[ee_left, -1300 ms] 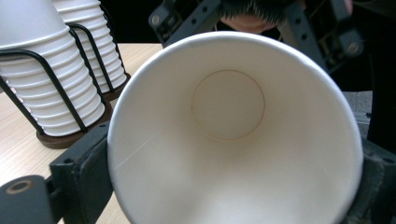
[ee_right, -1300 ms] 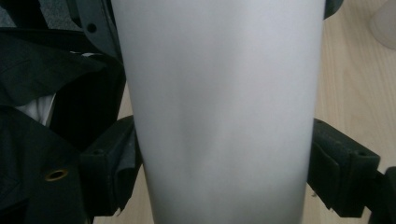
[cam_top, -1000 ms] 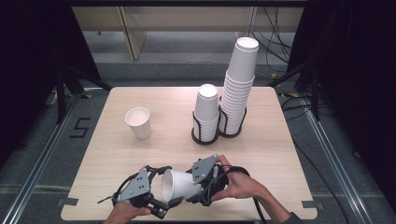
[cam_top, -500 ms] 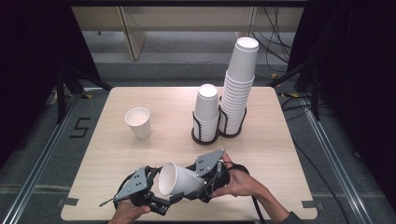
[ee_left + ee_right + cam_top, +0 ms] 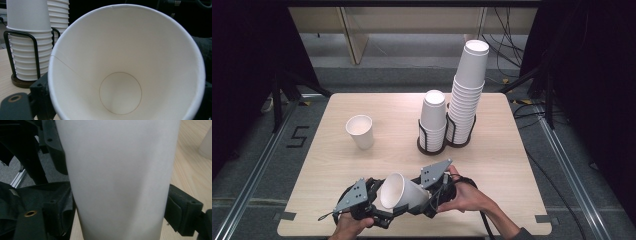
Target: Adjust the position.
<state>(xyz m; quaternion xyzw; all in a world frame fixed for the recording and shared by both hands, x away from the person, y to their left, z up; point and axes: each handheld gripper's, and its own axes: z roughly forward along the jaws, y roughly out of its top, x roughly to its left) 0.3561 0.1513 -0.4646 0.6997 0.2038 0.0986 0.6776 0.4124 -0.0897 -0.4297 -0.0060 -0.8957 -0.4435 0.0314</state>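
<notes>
Two hand-held grippers: right pinching one paper cup, left closing on rim; two stacks; one lone cup.

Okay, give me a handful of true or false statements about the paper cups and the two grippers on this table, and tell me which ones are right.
1. A paper cup lies tilted on its side between the two grippers. True.
2. The right gripper clamps that cup's wall. True.
3. The lone cup on the table lies tipped over. False: it stands upright, mouth up.
4. Both cup stacks are the same height. False: the right stack rises well above the short stack.
5. The wire holder is toppled. False: it stands upright around the stacks.
</notes>
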